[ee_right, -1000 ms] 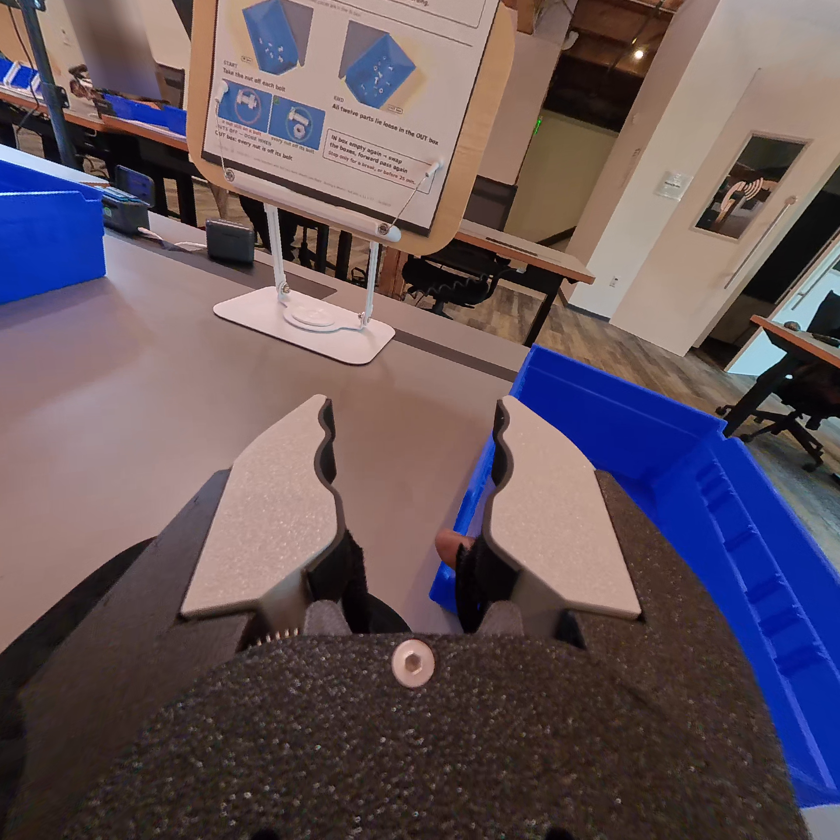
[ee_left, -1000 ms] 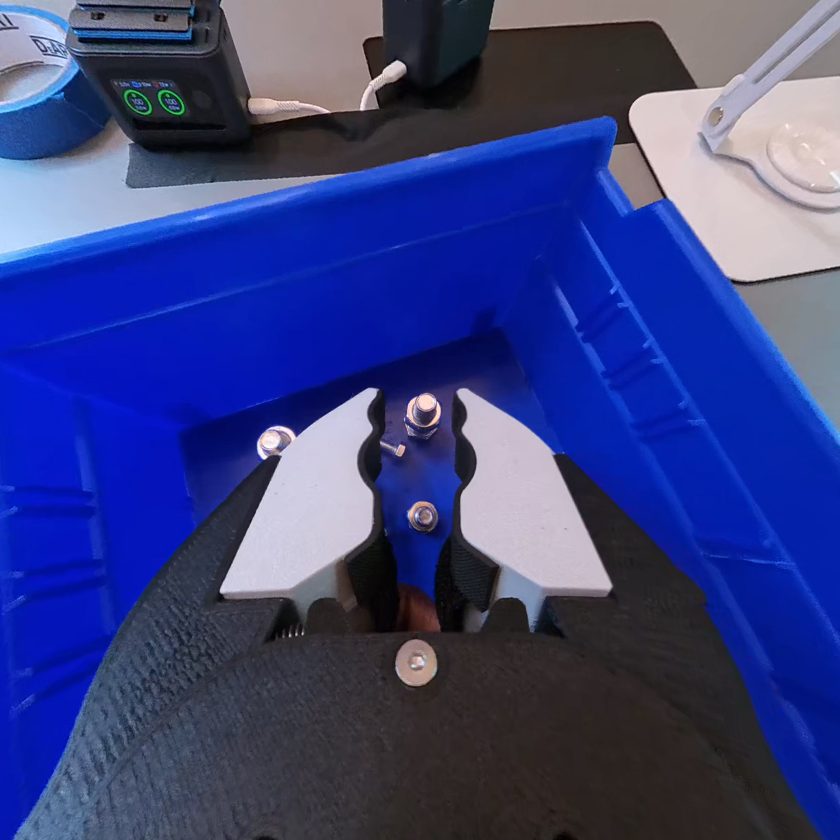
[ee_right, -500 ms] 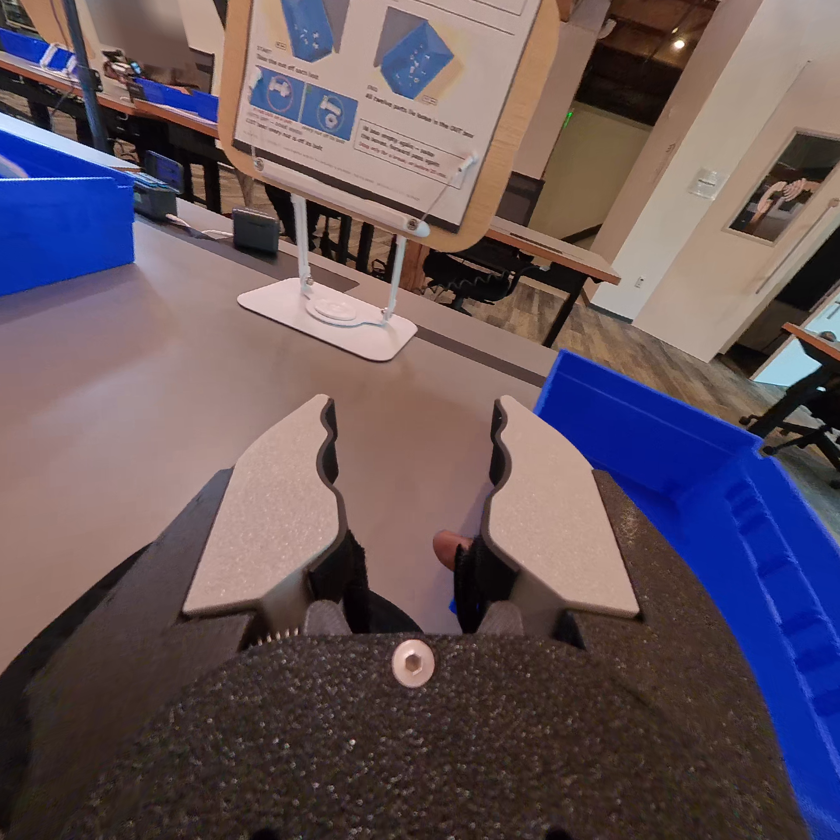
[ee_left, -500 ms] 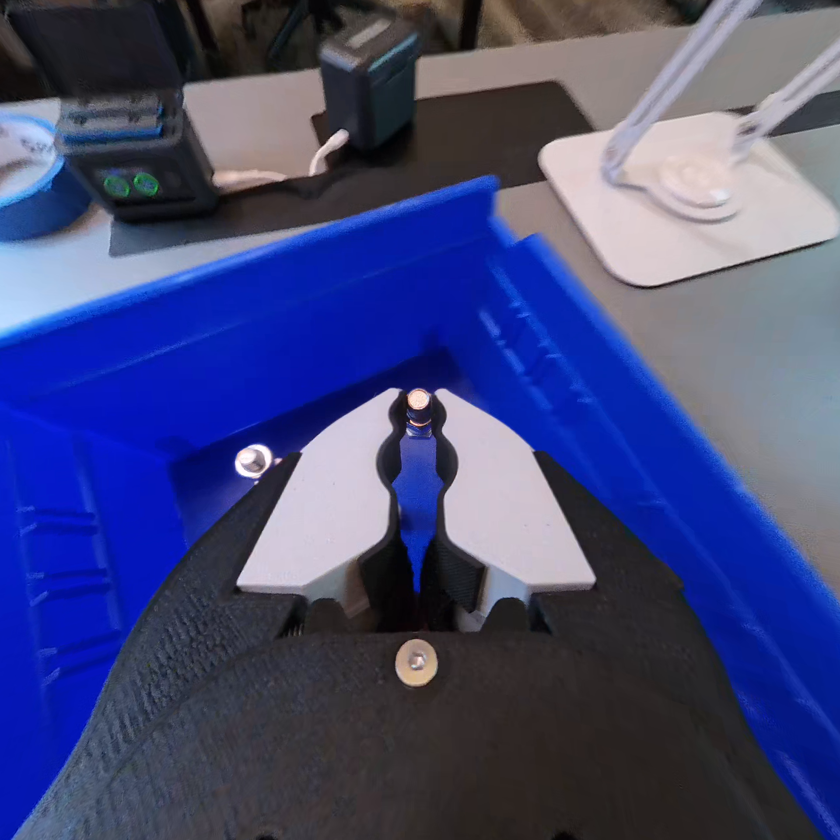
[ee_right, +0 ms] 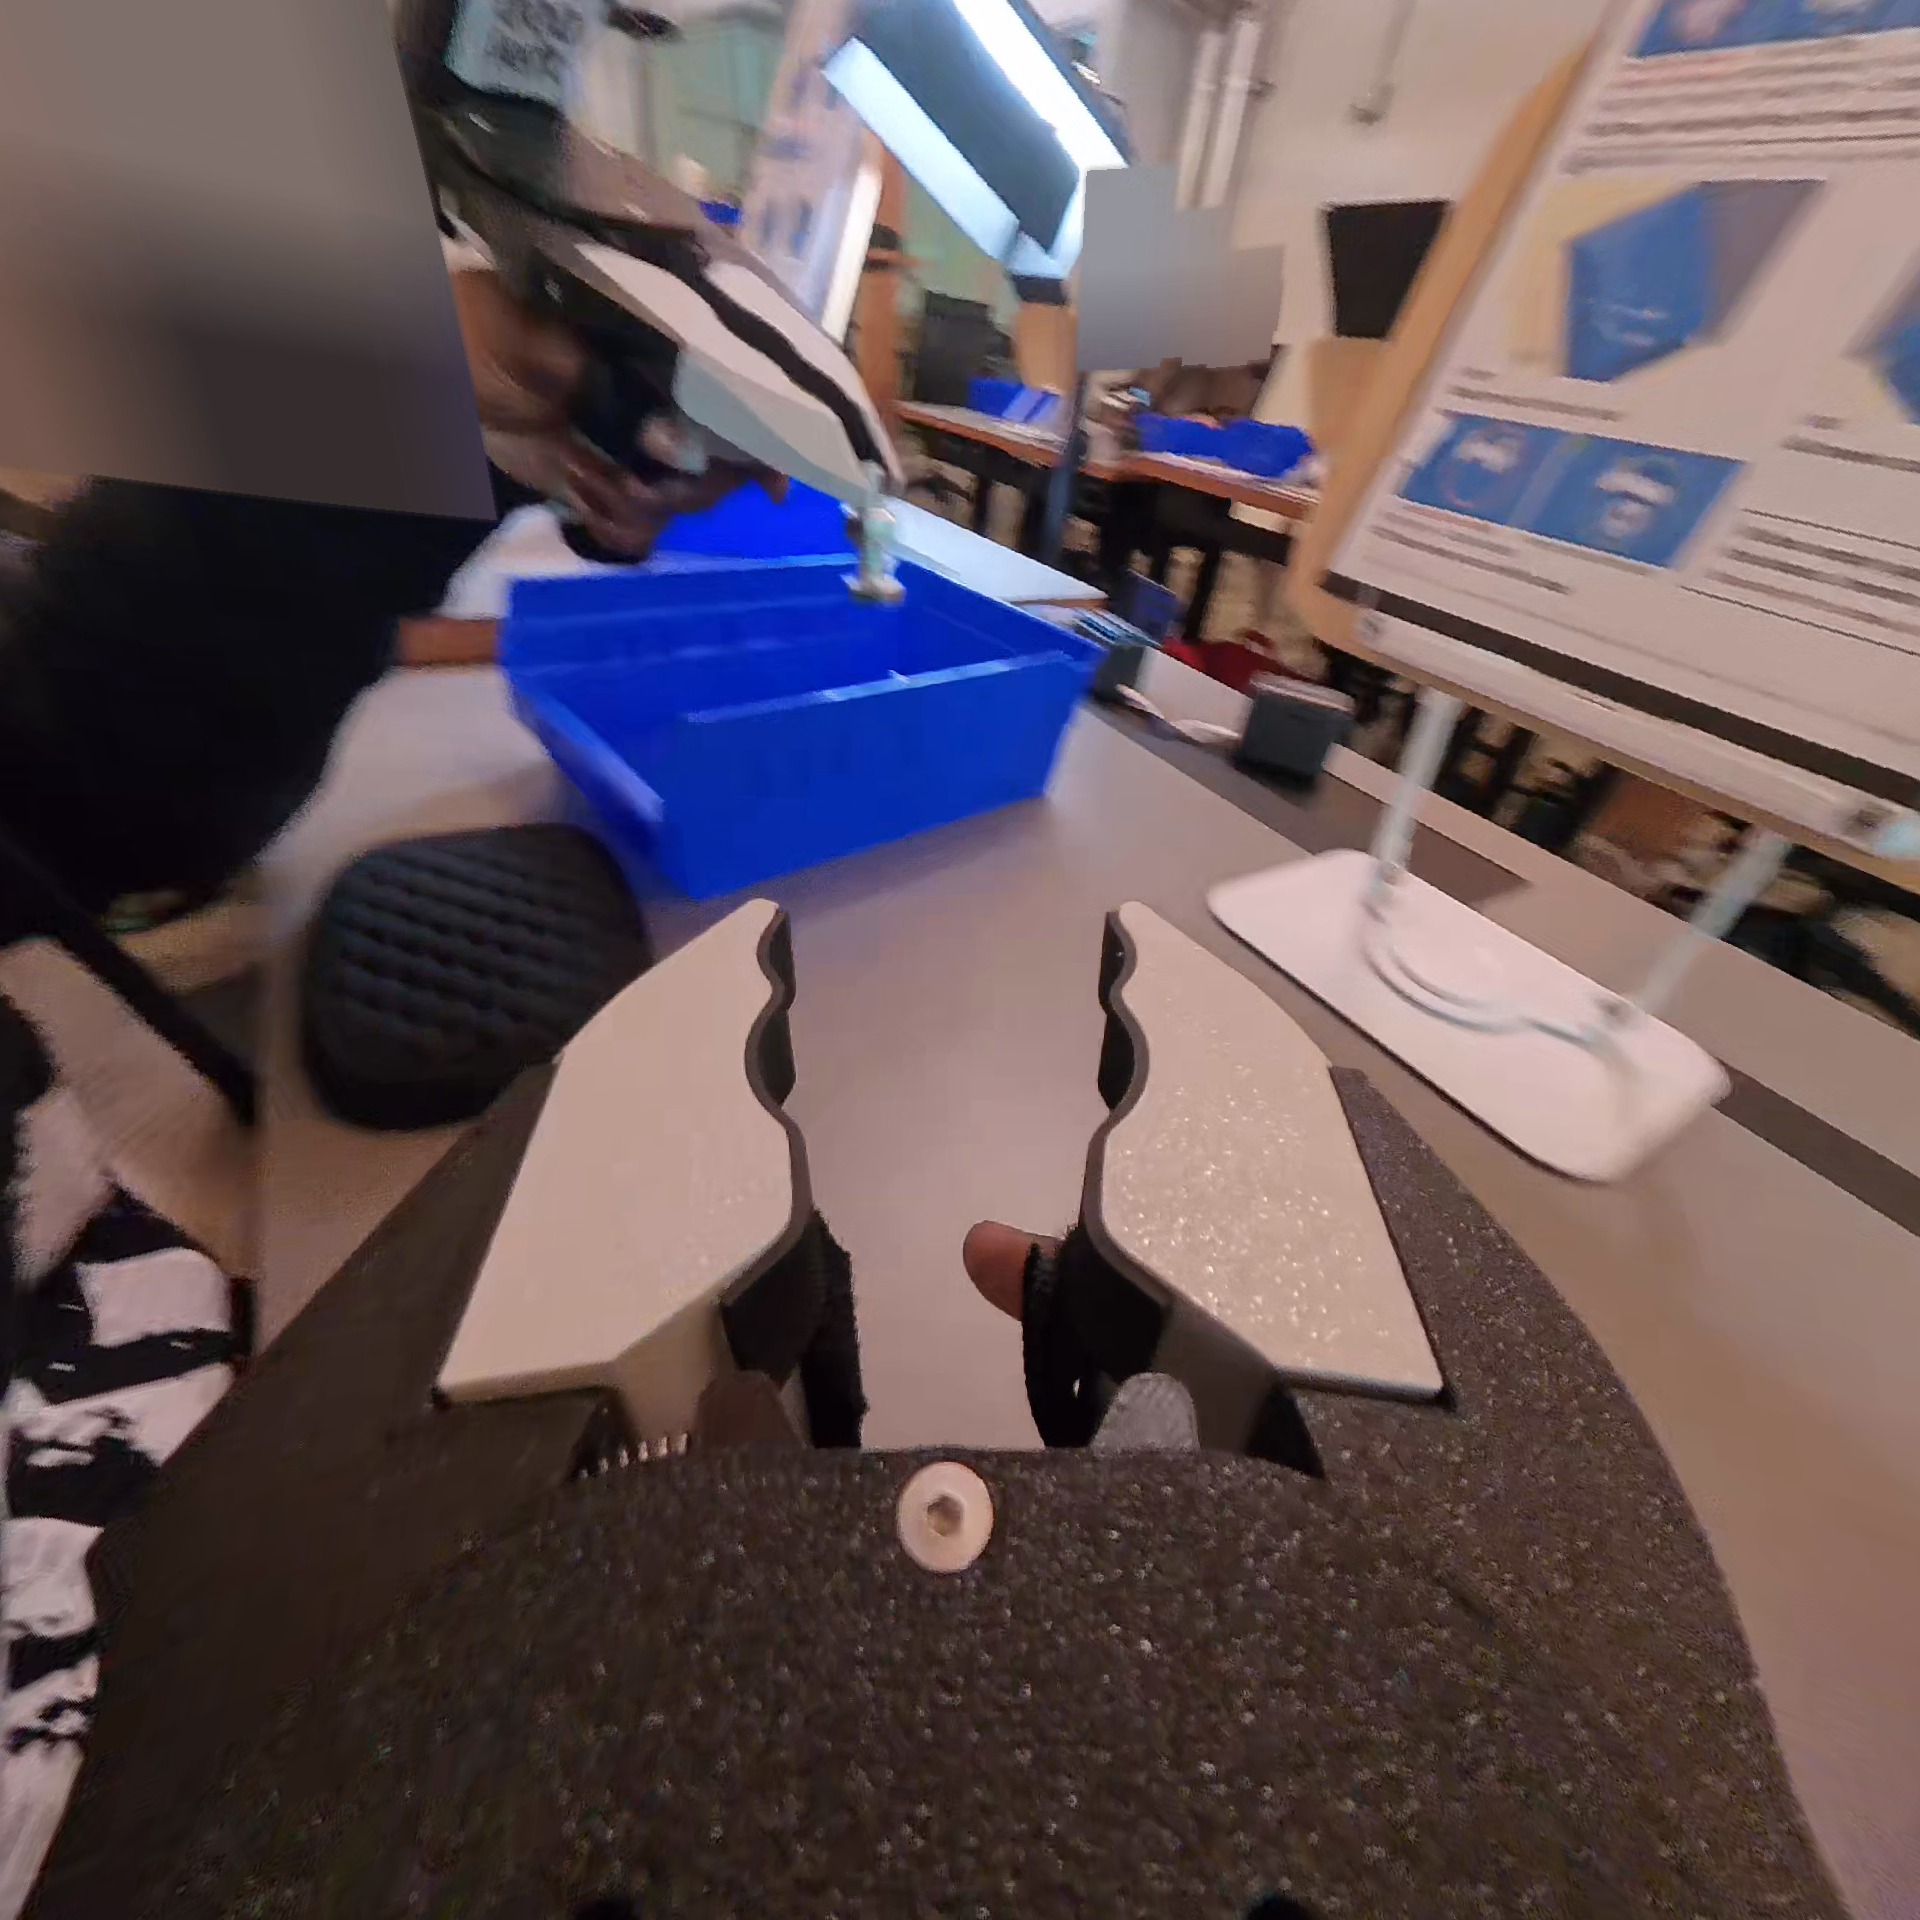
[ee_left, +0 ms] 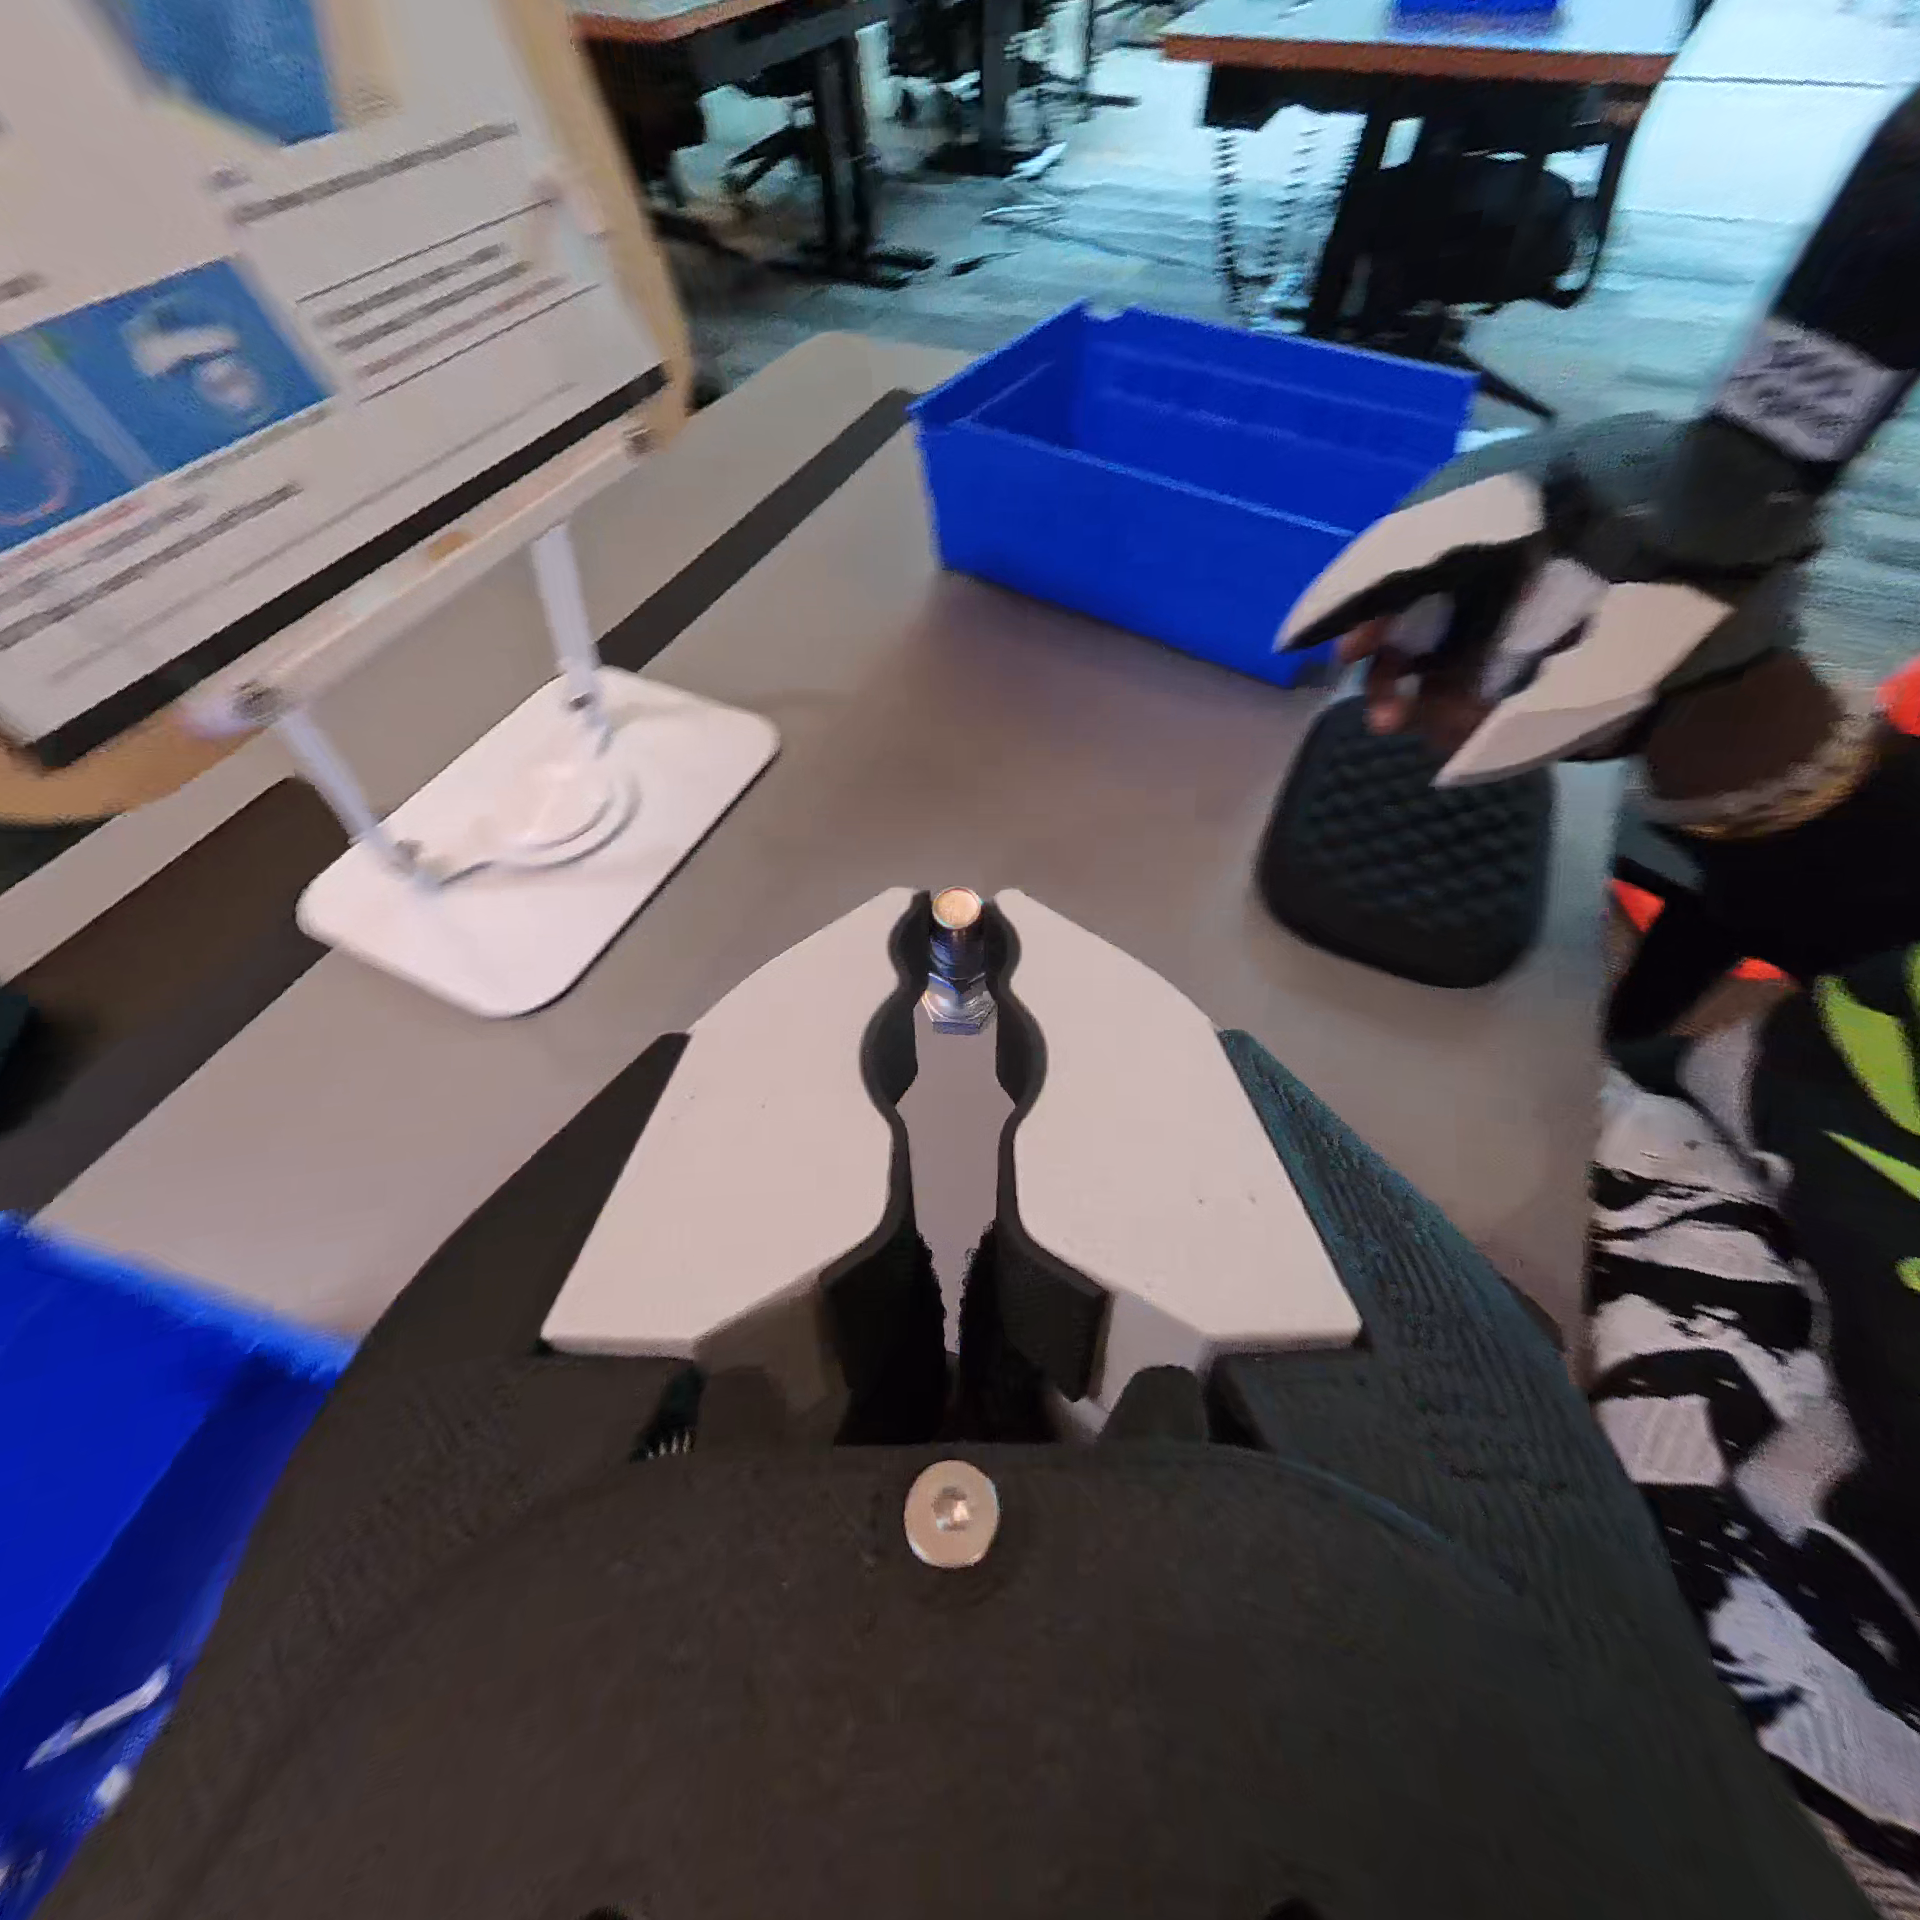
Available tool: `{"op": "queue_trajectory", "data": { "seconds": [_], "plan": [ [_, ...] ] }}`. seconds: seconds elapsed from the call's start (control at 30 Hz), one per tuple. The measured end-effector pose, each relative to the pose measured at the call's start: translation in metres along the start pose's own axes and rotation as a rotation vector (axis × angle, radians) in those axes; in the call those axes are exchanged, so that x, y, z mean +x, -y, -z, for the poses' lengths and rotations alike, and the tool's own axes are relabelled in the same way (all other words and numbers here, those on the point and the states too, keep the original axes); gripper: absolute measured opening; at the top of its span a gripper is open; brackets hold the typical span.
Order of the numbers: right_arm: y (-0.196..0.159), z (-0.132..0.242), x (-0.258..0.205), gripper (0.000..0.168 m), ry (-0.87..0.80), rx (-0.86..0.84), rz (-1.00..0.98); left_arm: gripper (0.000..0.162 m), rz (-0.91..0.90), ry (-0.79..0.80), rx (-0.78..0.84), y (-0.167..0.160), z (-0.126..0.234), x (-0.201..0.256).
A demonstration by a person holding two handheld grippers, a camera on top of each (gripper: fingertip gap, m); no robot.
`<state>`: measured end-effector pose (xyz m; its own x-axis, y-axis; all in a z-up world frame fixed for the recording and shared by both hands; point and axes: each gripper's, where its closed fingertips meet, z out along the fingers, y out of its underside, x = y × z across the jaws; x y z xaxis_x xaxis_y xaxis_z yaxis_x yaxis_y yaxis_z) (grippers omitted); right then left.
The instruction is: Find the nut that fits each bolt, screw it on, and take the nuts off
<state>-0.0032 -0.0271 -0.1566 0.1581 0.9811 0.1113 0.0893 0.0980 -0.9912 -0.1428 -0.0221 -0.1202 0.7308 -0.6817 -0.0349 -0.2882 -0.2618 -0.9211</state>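
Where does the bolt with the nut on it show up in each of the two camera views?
Left wrist view: the bolt sits centre frame, pinched at the tips of the left gripper, nut end toward the camera.
Right wrist view: the bolt is upper centre-left, hanging from the far gripper's fingers above a blue bin.
Shared landmark: the white stand base on the grey table.
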Motion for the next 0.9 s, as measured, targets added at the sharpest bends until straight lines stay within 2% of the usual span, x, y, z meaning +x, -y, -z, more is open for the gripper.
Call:
{"op": "queue_trajectory", "data": {
  "seconds": [0.1,0.23,0.43,0.57,0.63,0.77,0.9],
  "plan": [
    [0.014,-0.018,-0.017,0.051,0.136,0.062,-0.079,0.010,-0.039,-0.127,0.019,0.006,-0.013,0.041],
    [0.018,-0.031,-0.026,0.042,0.220,0.073,-0.109,0.010,-0.066,-0.220,0.019,0.003,-0.028,0.073],
    [0.007,-0.041,-0.038,0.040,0.274,0.022,-0.092,0.010,-0.070,-0.310,0.011,-0.003,-0.044,0.096],
    [0.006,-0.043,-0.043,0.030,0.308,0.023,-0.100,0.010,-0.074,-0.340,-0.004,-0.006,-0.050,0.103],
    [0.004,-0.043,-0.045,0.019,0.317,0.019,-0.093,0.010,-0.074,-0.357,-0.006,-0.007,-0.051,0.106],
    [0.005,-0.039,-0.042,0.019,0.327,0.031,-0.107,0.012,-0.076,-0.356,0.025,-0.004,-0.052,0.107],
    [0.010,-0.027,-0.021,0.019,0.264,0.096,-0.161,0.032,-0.085,-0.192,0.196,0.008,-0.051,0.088]
  ]
}}
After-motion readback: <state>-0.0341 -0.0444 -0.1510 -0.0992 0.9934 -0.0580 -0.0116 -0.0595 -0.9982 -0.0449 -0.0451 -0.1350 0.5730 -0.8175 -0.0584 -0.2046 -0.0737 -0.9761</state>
